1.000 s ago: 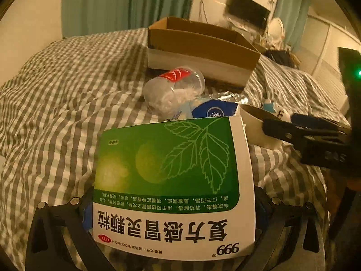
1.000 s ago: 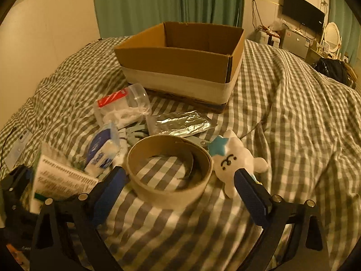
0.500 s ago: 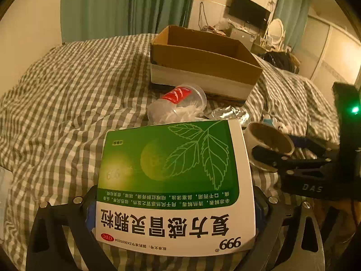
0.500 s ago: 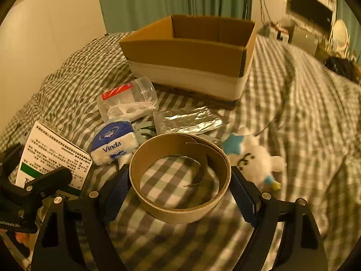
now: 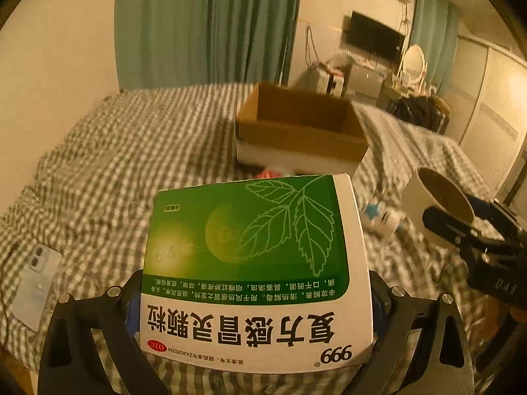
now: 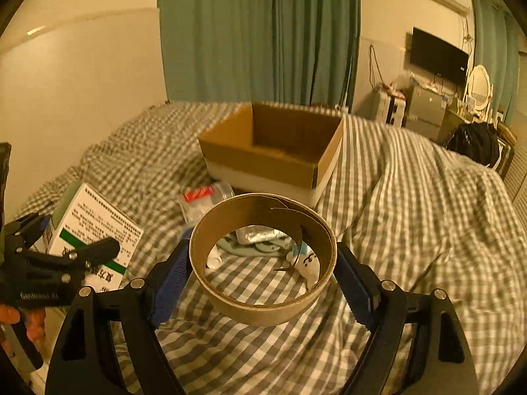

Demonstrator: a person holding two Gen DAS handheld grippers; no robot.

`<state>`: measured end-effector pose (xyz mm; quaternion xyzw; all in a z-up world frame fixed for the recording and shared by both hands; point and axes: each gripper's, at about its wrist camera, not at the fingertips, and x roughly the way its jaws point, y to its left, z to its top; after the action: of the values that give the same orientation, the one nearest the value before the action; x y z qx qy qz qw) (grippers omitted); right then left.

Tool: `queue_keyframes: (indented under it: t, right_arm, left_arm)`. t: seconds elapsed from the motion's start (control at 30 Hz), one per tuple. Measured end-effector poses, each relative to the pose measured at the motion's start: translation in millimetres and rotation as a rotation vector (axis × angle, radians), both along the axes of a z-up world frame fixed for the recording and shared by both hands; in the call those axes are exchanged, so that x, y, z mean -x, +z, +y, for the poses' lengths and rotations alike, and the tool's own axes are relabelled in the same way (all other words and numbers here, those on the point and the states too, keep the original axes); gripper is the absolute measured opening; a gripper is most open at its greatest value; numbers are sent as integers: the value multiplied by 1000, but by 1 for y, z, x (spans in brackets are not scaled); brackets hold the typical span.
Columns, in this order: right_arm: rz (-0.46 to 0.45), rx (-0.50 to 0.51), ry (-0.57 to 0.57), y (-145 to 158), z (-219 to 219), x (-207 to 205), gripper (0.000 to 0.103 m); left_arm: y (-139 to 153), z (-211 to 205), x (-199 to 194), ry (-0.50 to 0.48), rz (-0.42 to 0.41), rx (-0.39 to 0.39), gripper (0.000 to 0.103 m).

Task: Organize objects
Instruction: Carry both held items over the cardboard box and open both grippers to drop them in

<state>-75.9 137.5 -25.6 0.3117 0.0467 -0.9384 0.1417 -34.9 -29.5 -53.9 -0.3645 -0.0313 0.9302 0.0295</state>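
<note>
Both grippers loaded: left gripper clamps medicine box, right gripper clamps cardboard ring; cardboard box dead ahead at bed's far end, right nearer.

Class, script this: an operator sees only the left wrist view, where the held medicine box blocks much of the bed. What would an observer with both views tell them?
Operator: What lies behind my medicine box?
Observer: A clear jar with a red label, on its side in front of the cardboard box.
Operator: Is anything beyond the ring in the right gripper?
Observer: A silver foil packet on the bed shows through the ring's opening.
</note>
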Motion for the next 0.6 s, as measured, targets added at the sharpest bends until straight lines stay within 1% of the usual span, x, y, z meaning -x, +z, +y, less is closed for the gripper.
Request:
queue_keyframes:
  t: [0.17, 0.3, 0.43, 0.5, 0.6]
  right_arm:
    - [79, 20, 11, 40, 15, -11, 84]
    - [125, 16, 4, 66, 27, -10, 84]
    - [148, 25, 14, 87, 36, 4, 84]
    - [164, 31, 16, 97, 37, 18, 84]
    - [176, 71, 29, 110, 39, 47, 84]
  left_arm:
    - [42, 12, 2, -24, 76, 11, 99]
    - [68, 28, 19, -59, 131, 18, 99]
    - [82, 33, 51, -79, 148, -27, 99]
    - [87, 34, 69, -79, 156, -33, 99]
    - [95, 35, 105, -84, 171, -33, 99]
